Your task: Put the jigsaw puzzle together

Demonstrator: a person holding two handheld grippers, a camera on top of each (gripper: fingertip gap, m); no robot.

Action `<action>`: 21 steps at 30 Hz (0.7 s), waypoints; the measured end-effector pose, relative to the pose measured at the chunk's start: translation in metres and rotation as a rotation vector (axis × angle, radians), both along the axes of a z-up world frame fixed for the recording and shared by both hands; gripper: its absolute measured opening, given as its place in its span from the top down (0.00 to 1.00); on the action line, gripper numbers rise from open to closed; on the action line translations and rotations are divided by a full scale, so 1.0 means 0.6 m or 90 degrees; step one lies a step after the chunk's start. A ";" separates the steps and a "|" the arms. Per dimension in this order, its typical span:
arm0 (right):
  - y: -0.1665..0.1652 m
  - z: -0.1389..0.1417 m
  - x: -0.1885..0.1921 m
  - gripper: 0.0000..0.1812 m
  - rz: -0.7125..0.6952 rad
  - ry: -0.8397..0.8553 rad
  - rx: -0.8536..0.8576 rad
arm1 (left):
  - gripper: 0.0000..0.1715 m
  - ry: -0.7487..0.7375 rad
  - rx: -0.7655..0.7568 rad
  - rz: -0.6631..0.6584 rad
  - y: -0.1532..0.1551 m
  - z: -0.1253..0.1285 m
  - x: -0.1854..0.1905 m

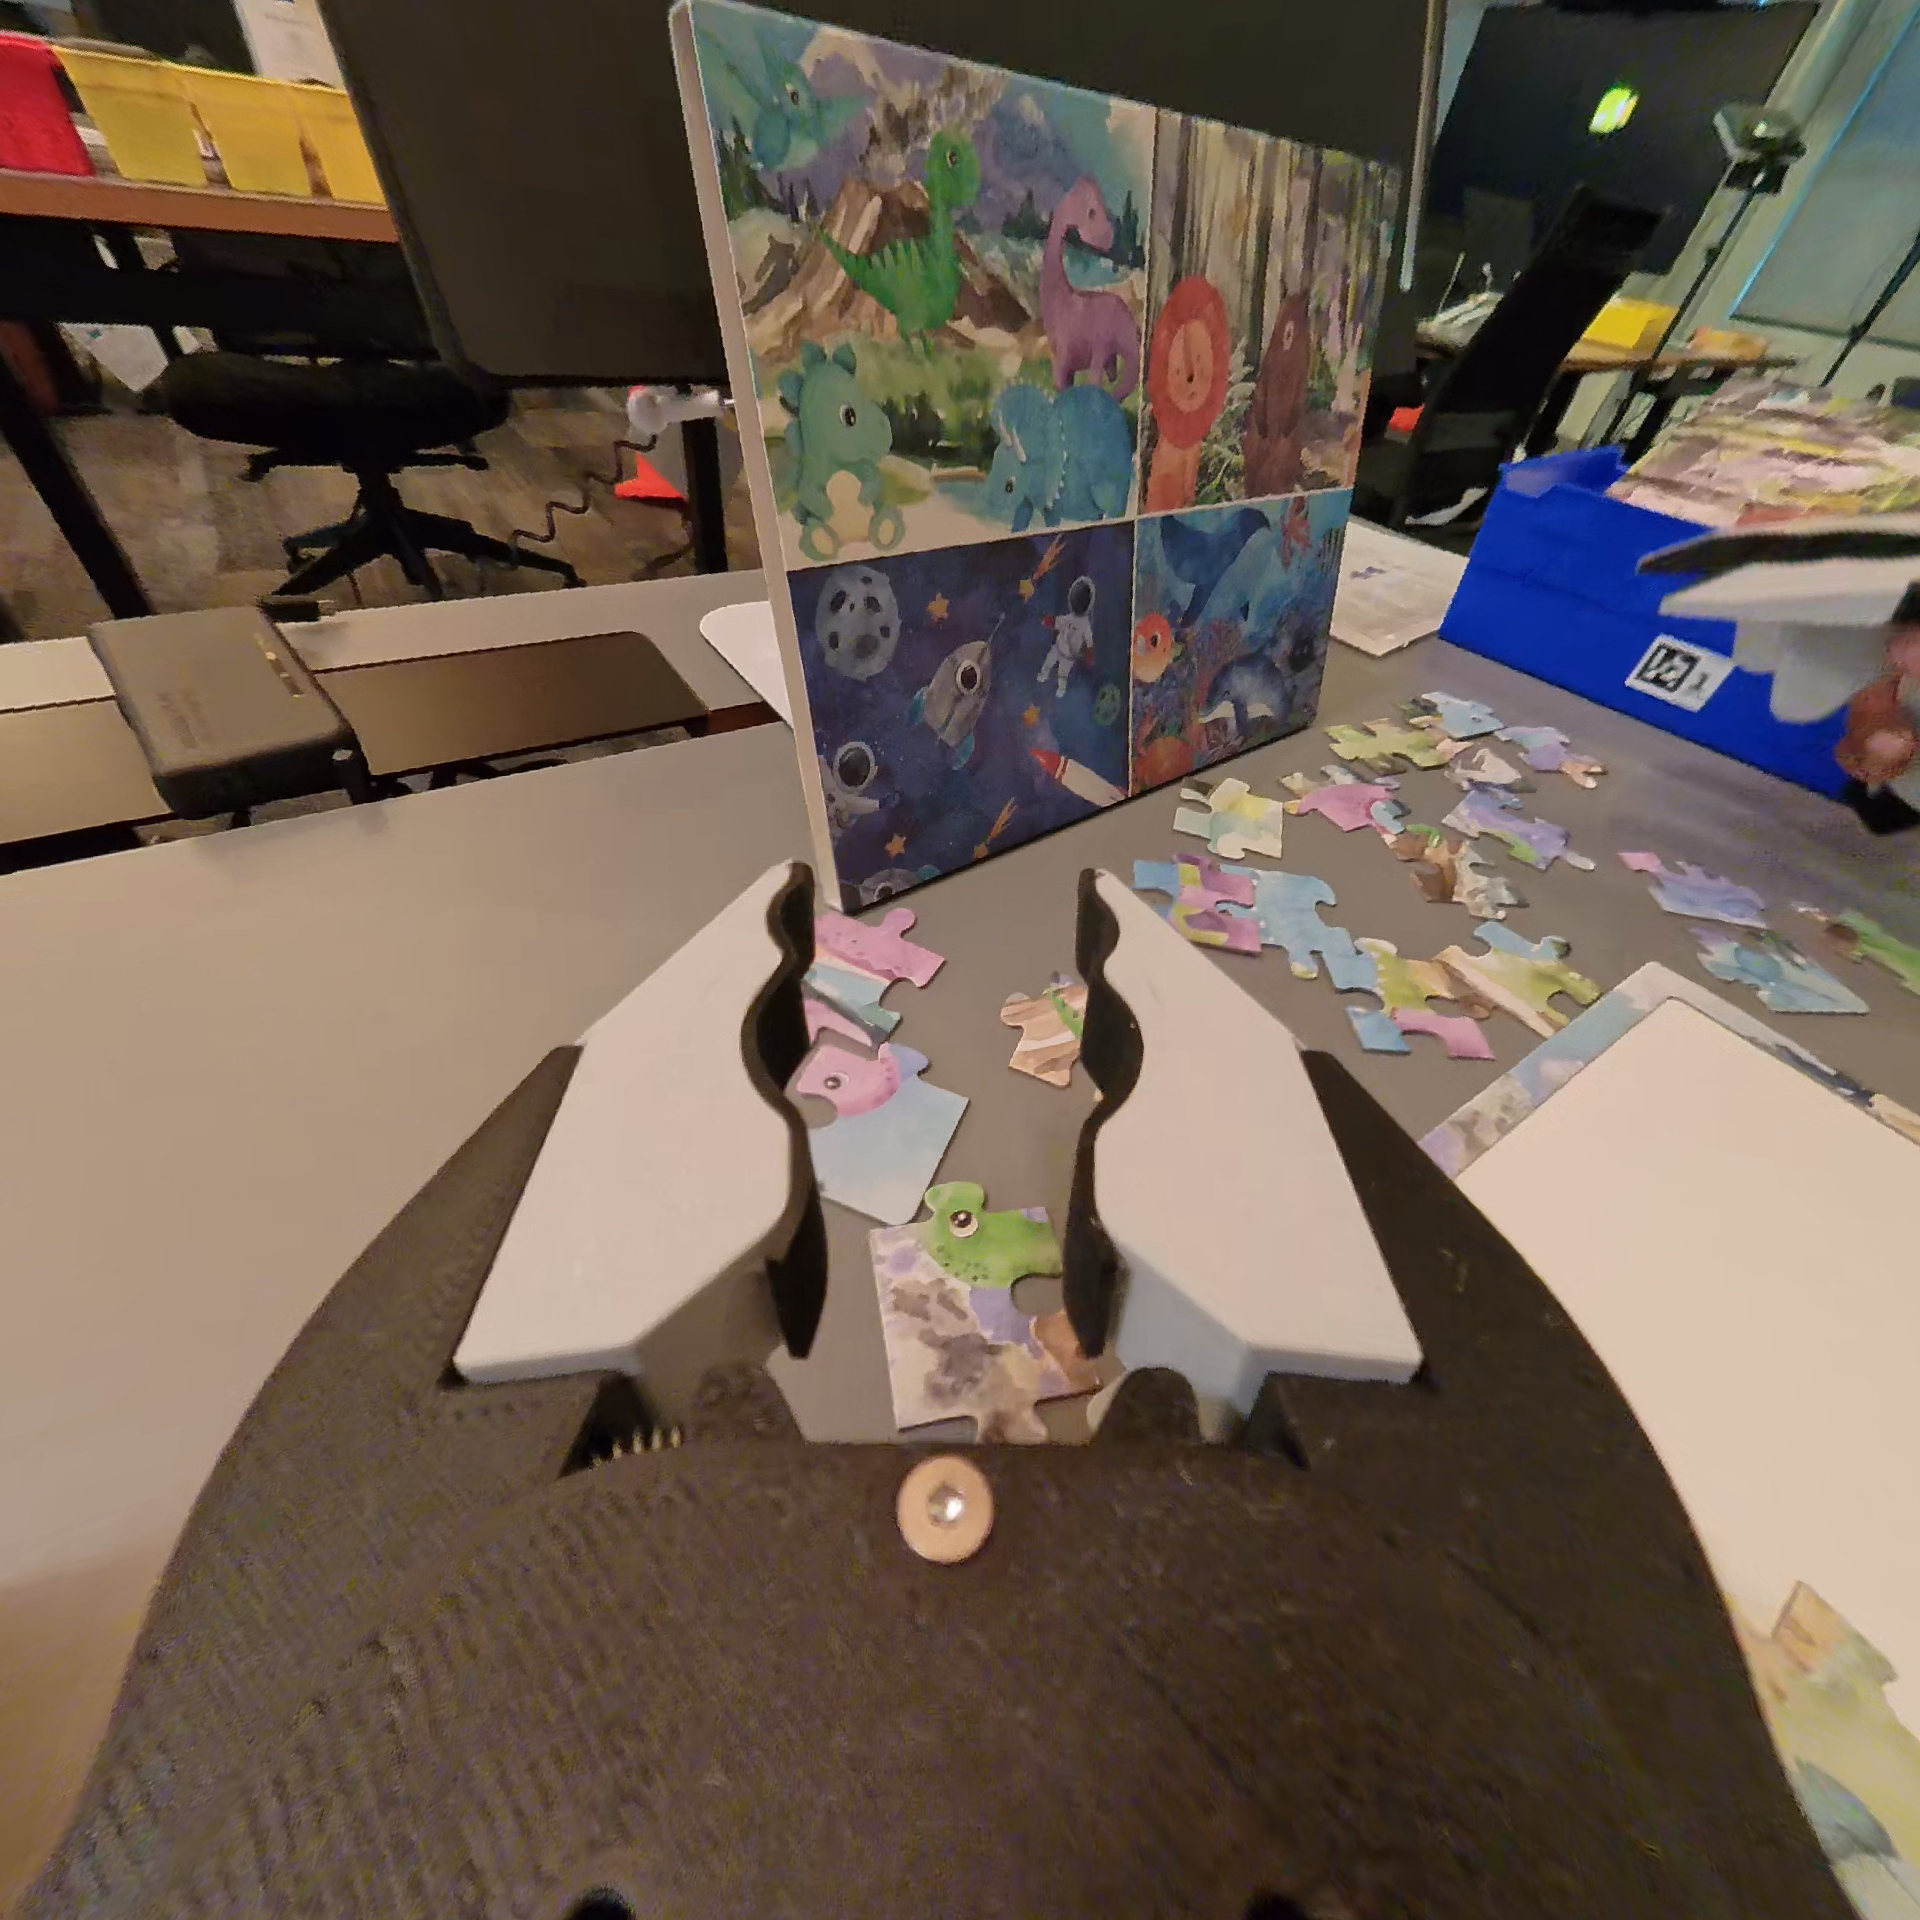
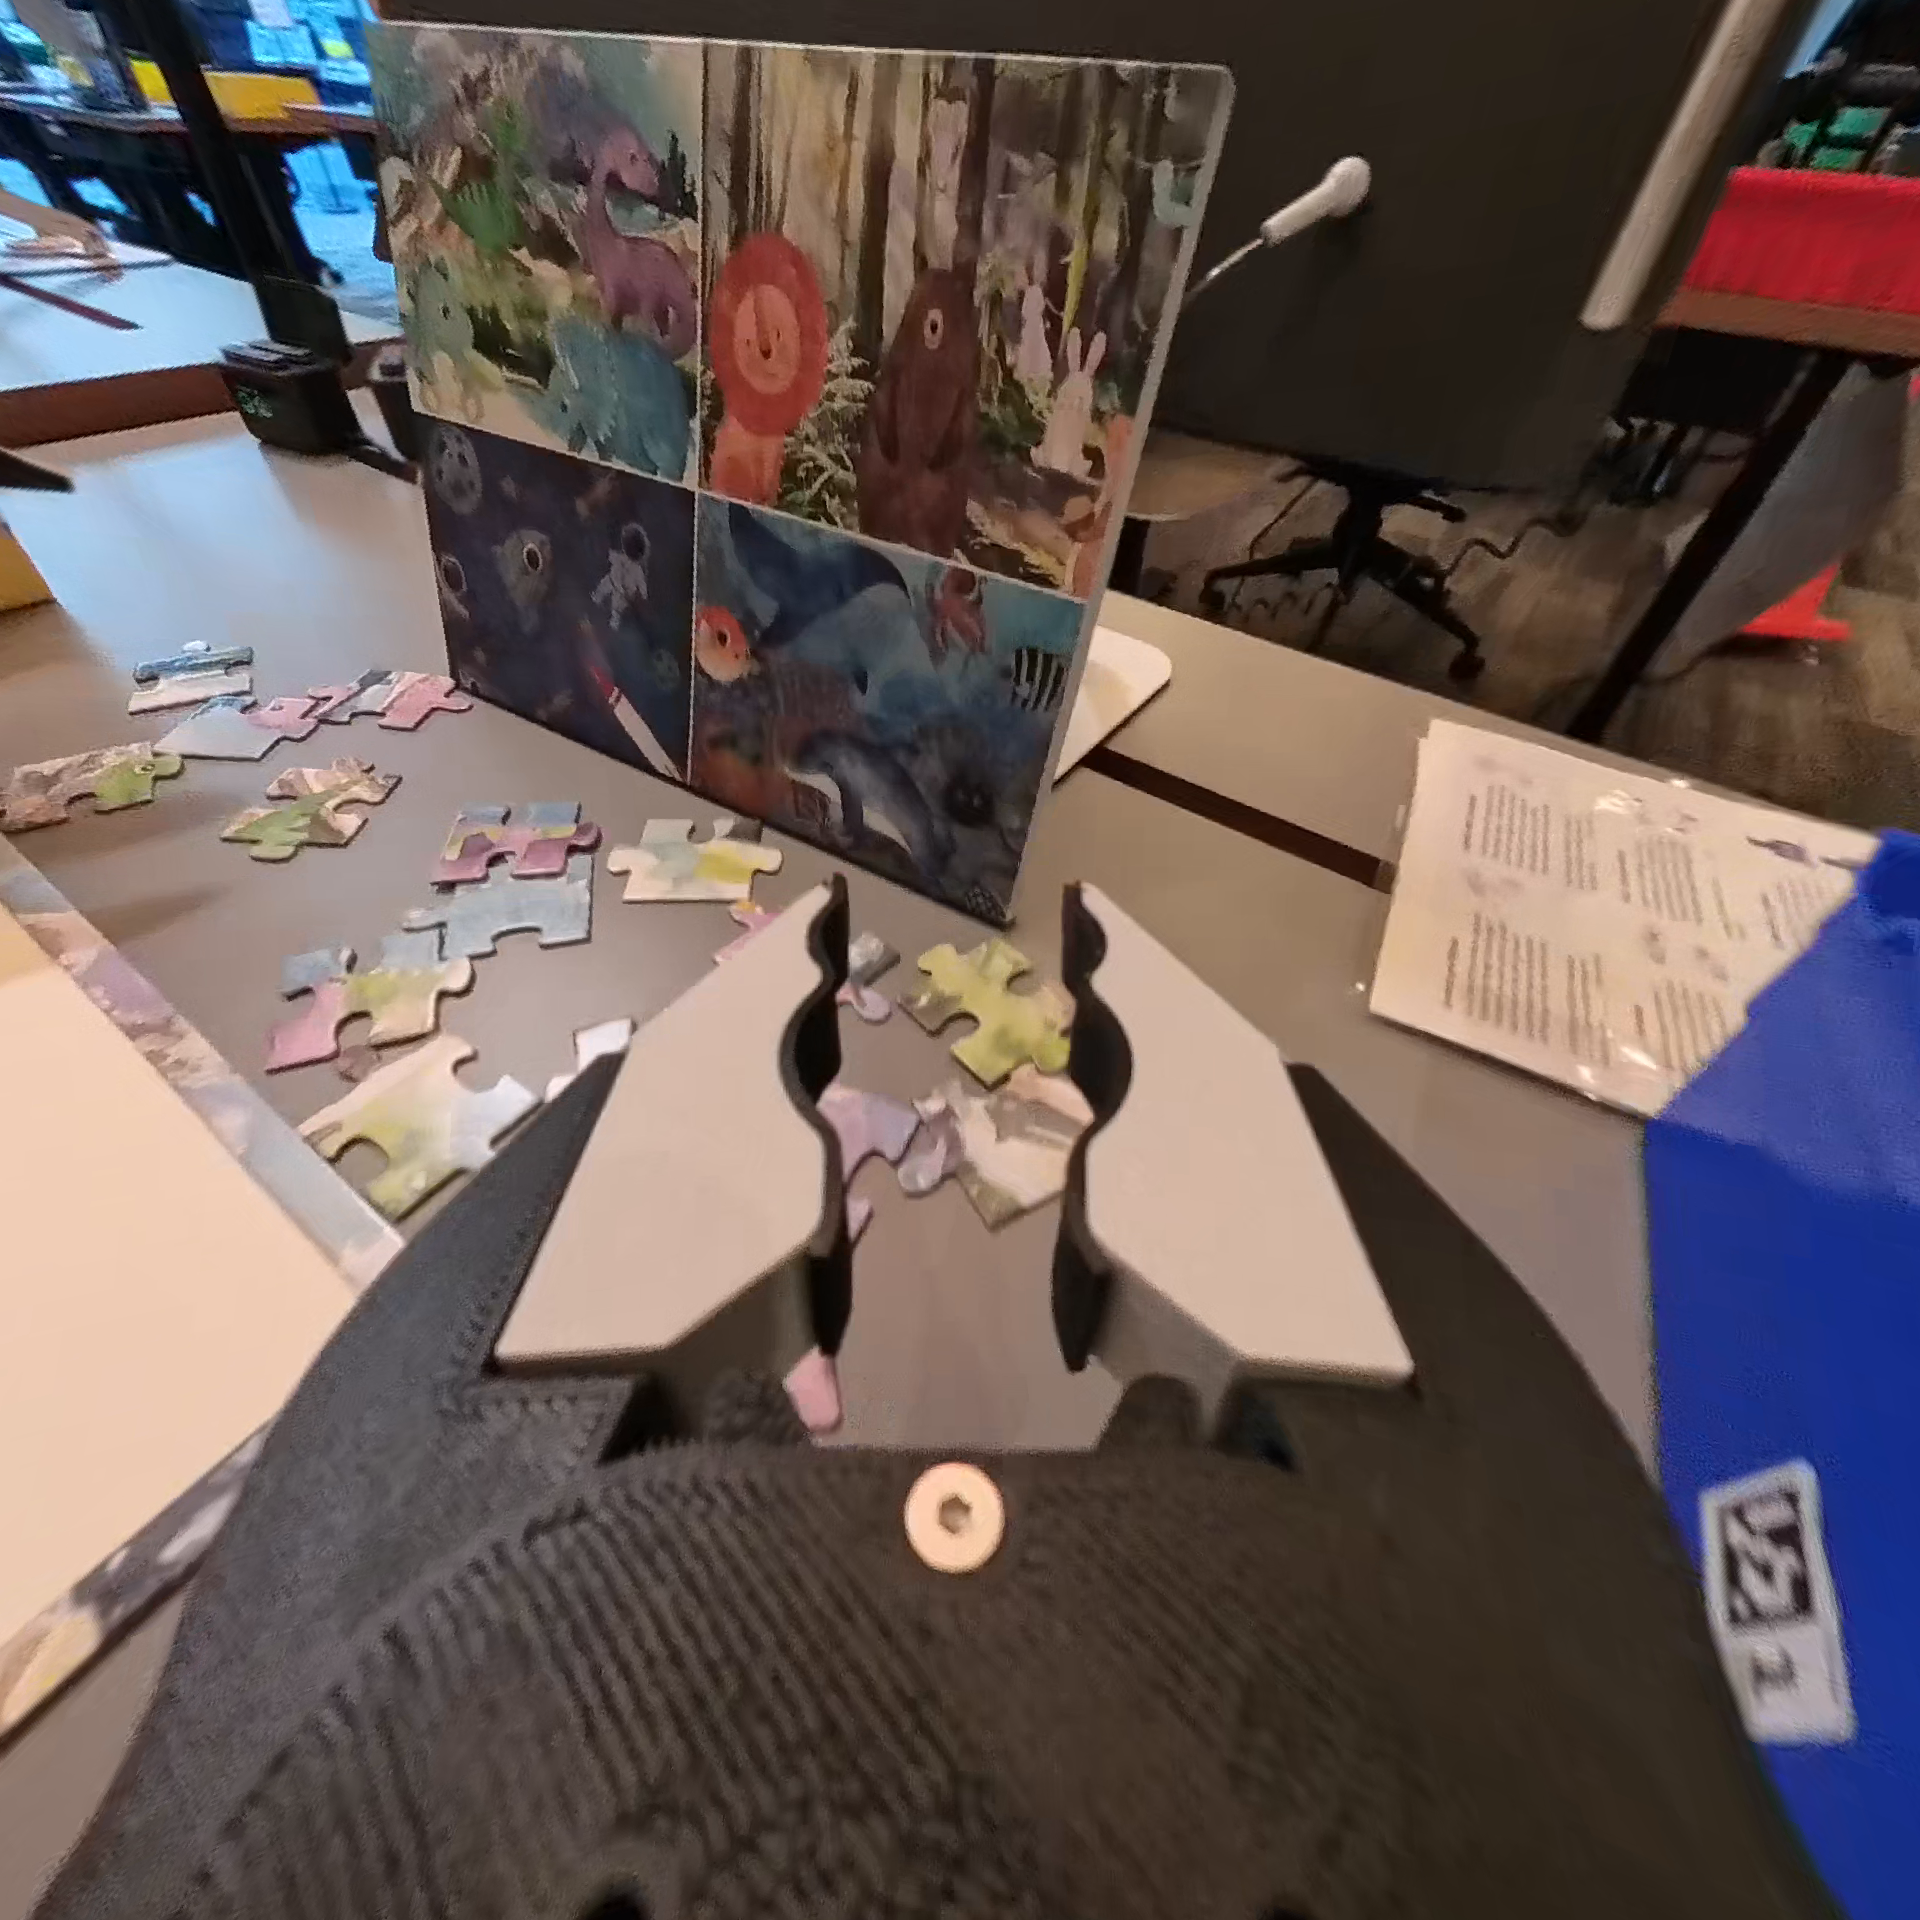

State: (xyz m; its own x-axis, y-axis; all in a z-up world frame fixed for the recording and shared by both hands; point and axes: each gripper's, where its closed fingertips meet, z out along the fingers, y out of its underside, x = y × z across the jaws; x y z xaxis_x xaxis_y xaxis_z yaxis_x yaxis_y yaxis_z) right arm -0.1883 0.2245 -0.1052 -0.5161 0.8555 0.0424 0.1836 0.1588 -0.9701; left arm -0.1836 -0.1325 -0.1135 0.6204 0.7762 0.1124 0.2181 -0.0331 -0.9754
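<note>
Hovering above the grey table [image 1: 312,1039], the left gripper [image 1: 943,904] is held with its two fingers spread and nothing between them. Framed in the gap nearest its base is a puzzle piece with a green dinosaur head [image 1: 977,1309], lying flat on the table. Just beyond it a piece with a pink dinosaur head [image 1: 878,1117] is seen beside the inner edge of the left finger, and a small brown piece [image 1: 1042,1029] lies by the right finger. Farther out, loose puzzle pieces [image 1: 1455,831] are scattered to the right, some joined in small groups. A white puzzle tray [image 1: 1714,1247] with a printed border is set at the right edge. A picture board [image 1: 1039,447] showing four scenes is stood upright behind the pieces, and a blue bin [image 1: 1558,582] lies beyond them.

The right gripper [image 2: 951,904] is likewise held spread and empty over the table. A yellow-green piece [image 2: 992,1003] and a pale purple piece [image 2: 977,1138] are seen between its fingers, flat on the surface. More pieces [image 2: 499,883] are spread to the left, toward the tray [image 2: 125,1195]. A printed sheet [image 2: 1579,914] lies at the right, beside the blue bin [image 2: 1787,1351].
</note>
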 end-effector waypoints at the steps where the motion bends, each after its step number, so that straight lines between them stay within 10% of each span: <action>1: -0.007 -0.002 -0.006 0.78 0.011 0.000 -0.010 | 0.70 -0.003 -0.010 0.000 0.000 -0.005 -0.001; 13: -0.021 -0.048 0.034 0.72 0.037 -0.026 0.008 | 0.67 0.015 -0.049 -0.015 0.009 -0.015 0.002; 21: -0.180 -0.054 -0.032 0.60 0.032 -0.159 -0.040 | 0.65 0.026 -0.001 -0.012 0.010 -0.005 0.005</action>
State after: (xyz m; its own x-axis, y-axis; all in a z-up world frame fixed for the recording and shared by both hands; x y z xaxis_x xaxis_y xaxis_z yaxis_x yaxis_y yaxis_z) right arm -0.2077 0.1164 -0.1374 -0.5456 0.8255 -0.1443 0.4119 0.1142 -0.9041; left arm -0.1804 -0.1267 -0.1163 0.6393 0.7642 0.0850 0.1774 -0.0389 -0.9834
